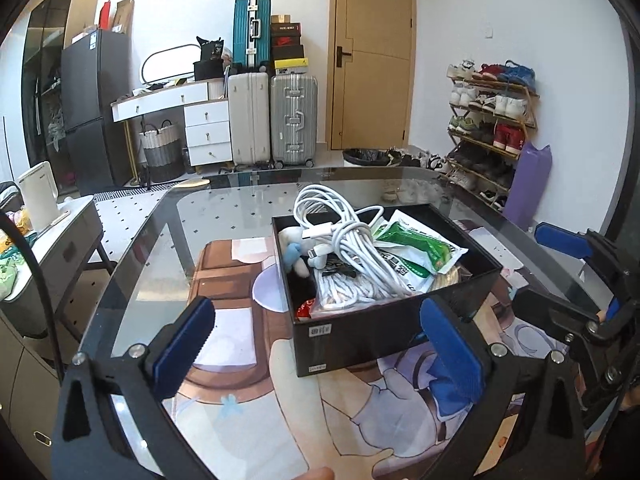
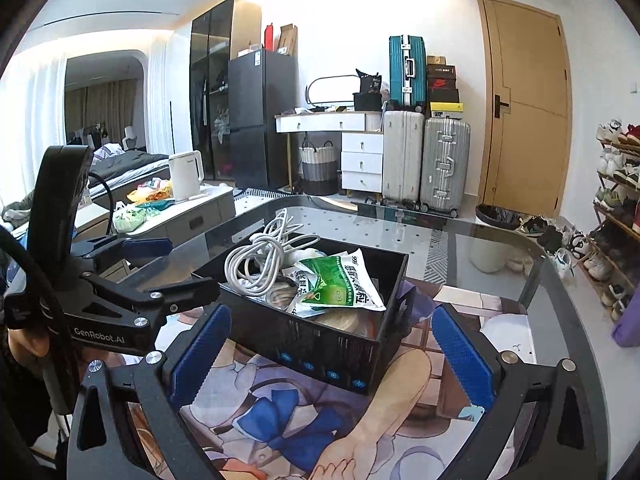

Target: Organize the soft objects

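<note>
Table point(image 1: 168, 240) is glass-topped w/ a printed mat point(image 1: 240, 400) under the glass; the black box point(image 1: 384, 332) sits on it approx. mid-table and serves as landmark for everything else.

Box looks well filled, judging by both views; white cable point(image 1: 352, 240) is coiled on top, heaped above the rim at the far-left part of box; green packet point(image 2: 340, 280) lies beside the cable, toward the right side, on top of other white sachets; small plush point(image 1: 294, 250) is tucked at the box's left wall, partly under the cable; something red shows at the near-left corner, too hidden to ID.

No loose soft items visible on the table around box, so sorting seems mostly or fully done; what may be left, in my est., is tucking in the cable, since it rides over the rim.

Left gripper point(image 1: 316, 340) hovers just before the near side of box, fingers spread wide, holding nothing; right gripper point(image 2: 332, 348) sits near the box's other near side, also spread wide and empty; neither touches box.
</note>
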### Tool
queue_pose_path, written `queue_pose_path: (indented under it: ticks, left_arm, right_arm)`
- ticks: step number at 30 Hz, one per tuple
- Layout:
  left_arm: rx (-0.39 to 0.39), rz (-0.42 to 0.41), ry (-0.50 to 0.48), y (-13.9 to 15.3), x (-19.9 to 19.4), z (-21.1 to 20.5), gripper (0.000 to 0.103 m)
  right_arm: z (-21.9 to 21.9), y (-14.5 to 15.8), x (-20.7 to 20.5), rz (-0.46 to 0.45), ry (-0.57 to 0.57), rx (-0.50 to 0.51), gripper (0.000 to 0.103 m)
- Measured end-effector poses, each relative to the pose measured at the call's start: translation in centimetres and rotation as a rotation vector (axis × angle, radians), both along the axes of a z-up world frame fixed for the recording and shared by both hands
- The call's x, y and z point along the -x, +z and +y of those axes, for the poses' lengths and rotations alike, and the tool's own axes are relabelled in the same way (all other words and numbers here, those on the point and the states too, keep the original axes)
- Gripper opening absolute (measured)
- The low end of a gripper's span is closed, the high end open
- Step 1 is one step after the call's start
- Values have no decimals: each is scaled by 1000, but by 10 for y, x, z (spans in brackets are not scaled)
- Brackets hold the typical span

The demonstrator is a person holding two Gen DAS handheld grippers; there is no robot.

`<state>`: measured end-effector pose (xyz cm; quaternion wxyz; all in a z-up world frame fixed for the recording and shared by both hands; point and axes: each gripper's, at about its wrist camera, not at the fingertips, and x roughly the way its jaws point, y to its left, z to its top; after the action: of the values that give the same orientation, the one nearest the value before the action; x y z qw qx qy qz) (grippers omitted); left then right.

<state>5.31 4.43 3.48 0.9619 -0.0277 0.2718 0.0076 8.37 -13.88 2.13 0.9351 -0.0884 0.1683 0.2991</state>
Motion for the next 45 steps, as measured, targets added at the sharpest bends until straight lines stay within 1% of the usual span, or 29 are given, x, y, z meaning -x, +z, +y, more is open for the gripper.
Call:
queue_pose_path:
  ticks: [6, 10, 18, 23, 27, 31, 37, 45]
  left_arm:
    - [-8, -24, 2, 1, 7, -2, 103]
    - [-28, -51, 12, 4, 13, -2, 103]
    - [-34, -97, 25, 7, 21, 0, 103]
    - [-40, -105, 33, 5, 21, 1, 103]
    - [-33, -111, 39, 0, 20, 3, 103]
    - [-47, -109, 38, -4, 17, 0, 103]
    - [-37, -121, 34, -3, 18, 2, 103]
    - [-26, -124, 32, -4, 19, 4, 103]
  right_arm:
    - [-1, 1, 4, -23, -4, -24, 102]
    - [1, -1, 4, -18, 2, -20, 102]
    - [3, -2, 7, -39, 13, -19, 102]
    - [3, -3, 8, -66, 10, -26, 102]
    - [2, -4, 7, -68, 9, -30, 102]
    - [1, -1, 6, -61, 9, -33, 102]
    - [-4, 1, 3, -61, 14, -54, 102]
    - [-2, -1, 4, -71, 19, -51, 102]
